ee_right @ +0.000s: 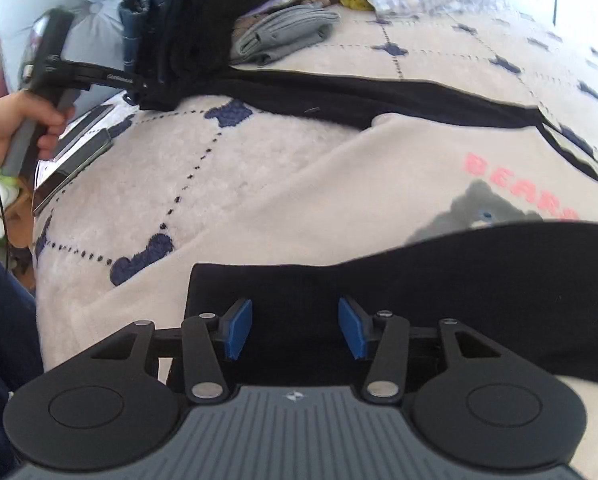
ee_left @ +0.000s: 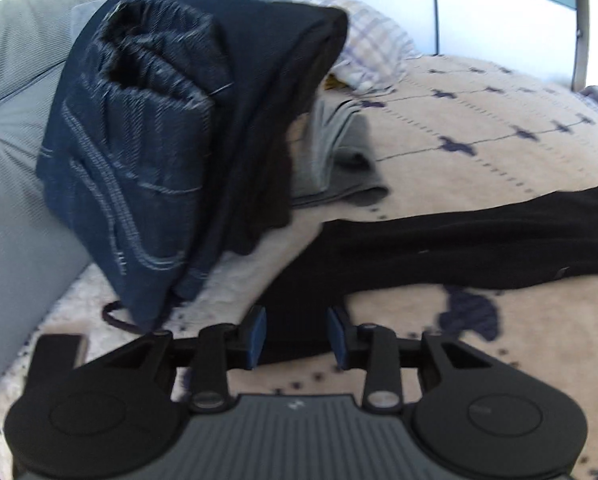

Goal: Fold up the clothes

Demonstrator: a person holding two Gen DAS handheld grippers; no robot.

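Black garment (ee_right: 379, 92) lies spread across the cream blanket (ee_right: 283, 184) on the bed. Going left to right in the right wrist view: a hand (ee_right: 7, 128) holds the left gripper (ee_left: 297, 334) by its handle near a stack of folded dark clothes (ee_right: 171, 20), folded grey clothing (ee_right: 287, 32) sits just beyond, and the garment stretches off rightward. The left gripper's fingers (ee_left: 257, 332) stand apart, black cloth lying under the gap, pads not pressing it. Nearer, the right gripper (ee_right: 295, 328) has its blue pads (ee_right: 239, 328) apart too, above another black stretch of fabric, nothing clamped.
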